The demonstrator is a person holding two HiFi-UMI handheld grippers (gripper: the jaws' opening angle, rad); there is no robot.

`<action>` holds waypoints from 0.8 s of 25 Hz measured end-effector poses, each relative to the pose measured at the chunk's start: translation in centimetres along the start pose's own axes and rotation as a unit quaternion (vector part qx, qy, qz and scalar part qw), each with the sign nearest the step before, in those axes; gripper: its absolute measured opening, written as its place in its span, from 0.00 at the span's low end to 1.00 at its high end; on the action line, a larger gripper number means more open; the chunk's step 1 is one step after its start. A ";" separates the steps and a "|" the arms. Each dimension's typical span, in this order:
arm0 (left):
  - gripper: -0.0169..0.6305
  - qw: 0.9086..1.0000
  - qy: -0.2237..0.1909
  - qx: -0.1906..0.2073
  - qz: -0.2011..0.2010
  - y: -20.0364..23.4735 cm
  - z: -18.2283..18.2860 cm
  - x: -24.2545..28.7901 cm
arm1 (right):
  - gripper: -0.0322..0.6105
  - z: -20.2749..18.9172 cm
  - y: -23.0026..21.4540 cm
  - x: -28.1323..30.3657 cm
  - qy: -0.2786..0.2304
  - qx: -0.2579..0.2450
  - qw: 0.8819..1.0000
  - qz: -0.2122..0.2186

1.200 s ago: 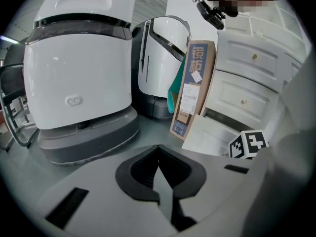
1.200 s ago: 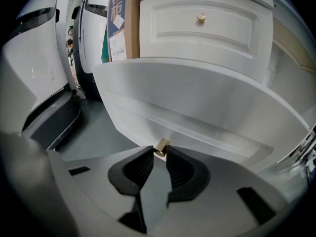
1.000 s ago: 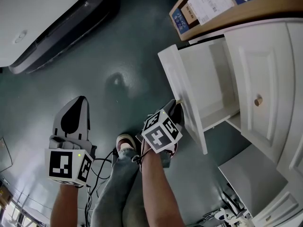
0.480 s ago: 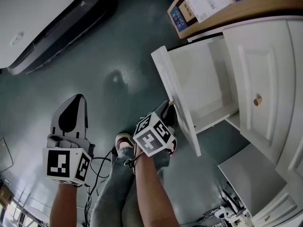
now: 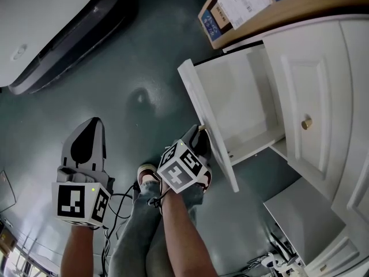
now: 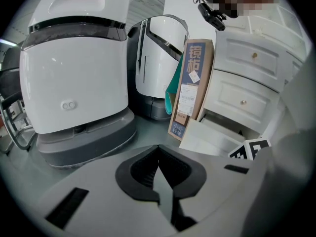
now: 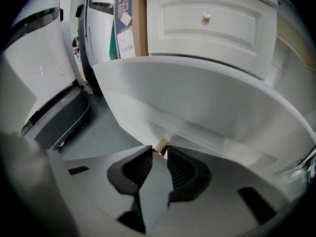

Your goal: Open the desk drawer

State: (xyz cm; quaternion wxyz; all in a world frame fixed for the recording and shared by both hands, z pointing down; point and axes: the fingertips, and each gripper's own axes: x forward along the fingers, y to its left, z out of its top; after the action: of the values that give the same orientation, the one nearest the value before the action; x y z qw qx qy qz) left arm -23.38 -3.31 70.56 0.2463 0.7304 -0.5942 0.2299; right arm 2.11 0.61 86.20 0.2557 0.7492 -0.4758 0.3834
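The white desk drawer (image 5: pixel 204 128) stands pulled out from the cabinet, its inside bare. In the right gripper view the drawer's front (image 7: pixel 197 102) fills the upper half of the picture. Its small brass knob (image 7: pixel 161 145) sits between the tips of my right gripper (image 7: pixel 160 151). The jaws have just been opening and stand slightly apart beside the knob. In the head view, my right gripper (image 5: pixel 199 134) is at the drawer's front edge. My left gripper (image 5: pixel 92 124) hangs over the floor to the left, away from the desk. Seen in its own view, the left gripper (image 6: pixel 158 149) is shut on nothing.
A cardboard box (image 5: pixel 236 7) leans beside the cabinet. A white and grey machine (image 5: pixel 46 27) stands at the upper left. A second drawer front above has a brass knob (image 5: pixel 307 122). Cables (image 5: pixel 121 203) and the person's shoe (image 5: pixel 151 172) are on the dark floor below.
The drawer's front has slid further out, leftward in the head view, and my right gripper moved with it. My left gripper has stayed in place.
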 end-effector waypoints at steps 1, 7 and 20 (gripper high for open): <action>0.05 1.000 0.000 0.001 -0.001 -0.2 0.0 -0.1 | 0.21 0.0 0.0 0.0 0.003 0.000 1.000 0.002; 0.05 1.000 -0.002 -0.002 0.002 -0.8 1.0 -1.1 | 0.22 0.5 0.0 -1.4 0.013 -0.001 1.000 0.011; 0.05 1.000 -0.012 -0.010 -0.006 -4.8 6.4 -6.7 | 0.27 7.9 -1.9 -11.6 -0.022 -0.007 0.999 0.042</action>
State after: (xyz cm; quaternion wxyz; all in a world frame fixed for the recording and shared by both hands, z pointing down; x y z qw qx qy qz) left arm -19.67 -1.50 61.01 0.2474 0.7341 -0.5951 0.2140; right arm 3.51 1.44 72.15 0.2343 0.7349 -0.5150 0.3740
